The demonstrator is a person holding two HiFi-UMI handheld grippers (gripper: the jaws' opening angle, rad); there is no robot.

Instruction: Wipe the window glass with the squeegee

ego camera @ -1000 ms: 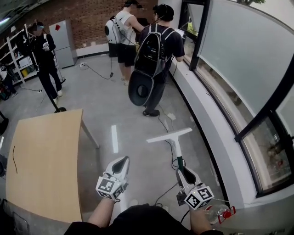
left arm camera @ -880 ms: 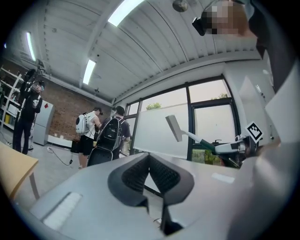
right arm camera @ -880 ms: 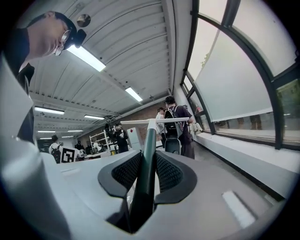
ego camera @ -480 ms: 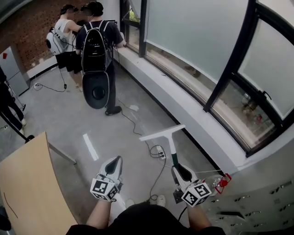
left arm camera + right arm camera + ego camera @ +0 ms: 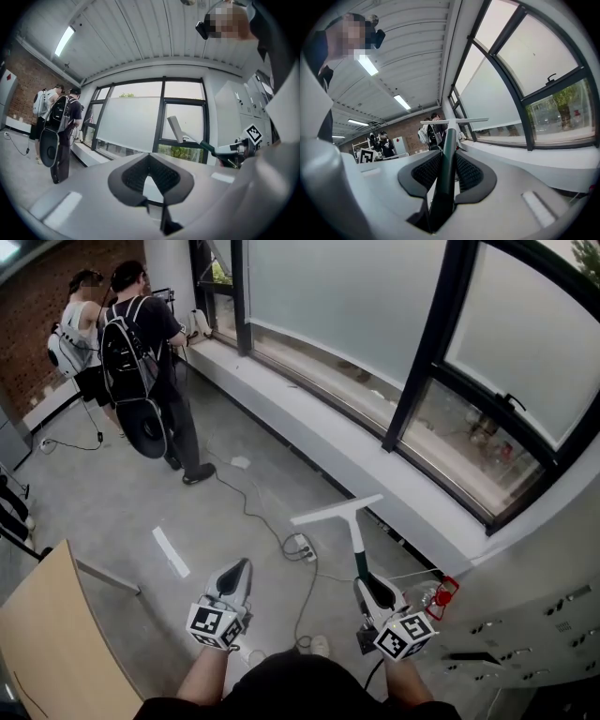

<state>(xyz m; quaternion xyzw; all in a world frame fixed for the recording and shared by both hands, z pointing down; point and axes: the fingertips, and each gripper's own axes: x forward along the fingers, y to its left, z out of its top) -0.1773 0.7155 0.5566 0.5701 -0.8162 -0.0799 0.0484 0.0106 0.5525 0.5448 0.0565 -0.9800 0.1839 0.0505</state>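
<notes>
Green-handled squeegee (image 5: 356,538) juts forward from right gripper (image 5: 367,583) jaws; left gripper (image 5: 240,568) alongside, jaws together.

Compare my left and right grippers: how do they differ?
The right gripper is clamped on the dark green handle of the white-bladed squeegee; the left gripper is shut on nothing. The right is nearer the black-framed window, the left nearer the light wooden table. Both point forward.
</notes>
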